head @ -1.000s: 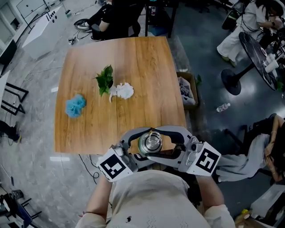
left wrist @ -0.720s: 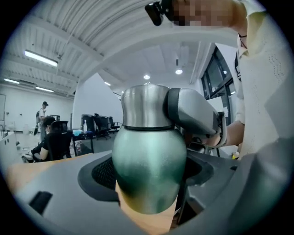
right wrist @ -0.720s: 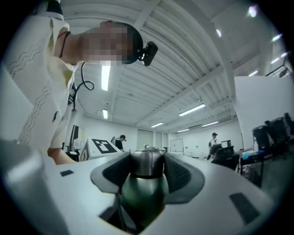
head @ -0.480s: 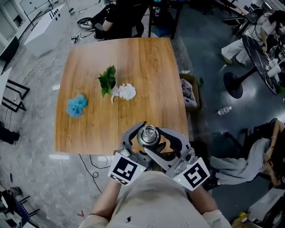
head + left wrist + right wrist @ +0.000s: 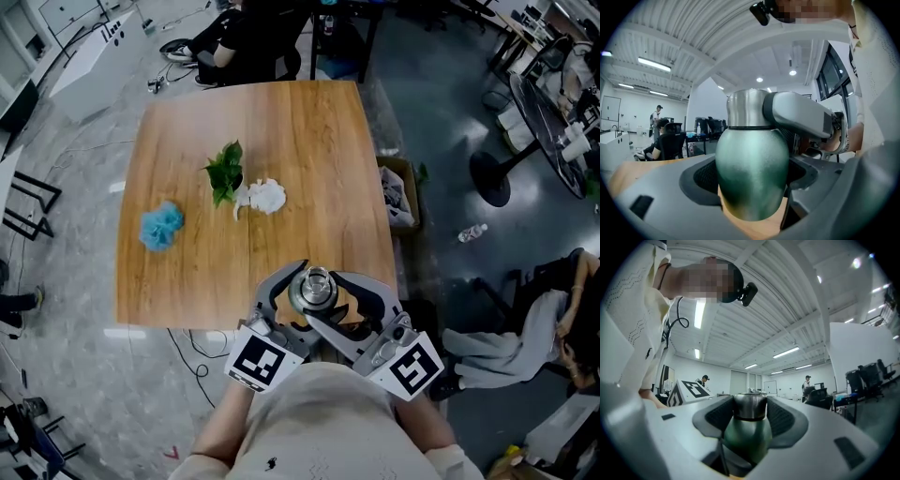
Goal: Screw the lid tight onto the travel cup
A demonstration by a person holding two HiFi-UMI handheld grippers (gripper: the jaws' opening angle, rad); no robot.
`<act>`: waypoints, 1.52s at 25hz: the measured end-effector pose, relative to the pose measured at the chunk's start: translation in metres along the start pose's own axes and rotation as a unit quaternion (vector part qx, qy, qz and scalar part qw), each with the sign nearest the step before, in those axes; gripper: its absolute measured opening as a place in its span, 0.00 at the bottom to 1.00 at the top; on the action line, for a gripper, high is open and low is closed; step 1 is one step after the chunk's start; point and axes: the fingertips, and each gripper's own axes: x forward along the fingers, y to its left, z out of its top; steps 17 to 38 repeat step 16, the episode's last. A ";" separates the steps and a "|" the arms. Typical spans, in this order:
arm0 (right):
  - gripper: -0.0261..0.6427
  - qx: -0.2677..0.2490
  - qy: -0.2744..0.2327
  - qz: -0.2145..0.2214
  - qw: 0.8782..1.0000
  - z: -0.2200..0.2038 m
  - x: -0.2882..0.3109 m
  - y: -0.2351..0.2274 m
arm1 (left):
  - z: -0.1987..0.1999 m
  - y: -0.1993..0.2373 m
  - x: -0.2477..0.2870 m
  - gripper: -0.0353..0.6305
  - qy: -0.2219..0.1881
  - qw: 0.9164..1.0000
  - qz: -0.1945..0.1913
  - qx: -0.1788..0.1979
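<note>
The green body of the travel cup (image 5: 751,168) is clamped low down by the left gripper (image 5: 298,298), whose fingers are pressed against its sides just above the worktop (image 5: 281,141). The cup appears to stand upright at the near edge of that worktop, close in front of the person. Its steel lid (image 5: 750,409) is gripped by the right gripper (image 5: 336,302), the padded fingers being closed round the lid's sides from the opposite direction.

For a sound tightening, the body is best held steady by the left gripper while the lid alone is turned by the right. The lid should be carried level on the neck so that the thread is not crossed, and the turn should be ended once firm resistance is felt. As the steel is smooth, slipping under the pads is to be expected if the squeeze is eased. Whether the lid is already fully seated cannot be judged from these views.

In the head view the two grippers are seen to converge on the cup in a shallow V before the person's chest. The left marker cube (image 5: 261,362) is at lower left and the right marker cube (image 5: 406,364) at lower right. Both grippers are held low and nearly level, the right one set slightly higher to meet the lid.
</note>
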 end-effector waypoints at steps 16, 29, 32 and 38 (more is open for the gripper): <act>0.39 0.002 -0.003 -0.025 1.000 -0.005 -0.004 -0.012 | -0.002 -0.004 0.014 0.64 -0.016 0.999 -0.028 -0.017; 0.39 0.002 -0.003 -0.025 1.000 -0.005 -0.004 -0.012 | -0.002 -0.004 0.014 0.64 -0.016 0.999 -0.028 -0.017; 0.39 0.002 -0.003 -0.025 1.000 -0.005 -0.004 -0.012 | -0.002 -0.004 0.014 0.64 -0.016 0.999 -0.028 -0.017; 0.39 0.002 -0.003 -0.025 1.000 -0.005 -0.004 -0.012 | -0.002 -0.004 0.014 0.64 -0.016 0.999 -0.028 -0.017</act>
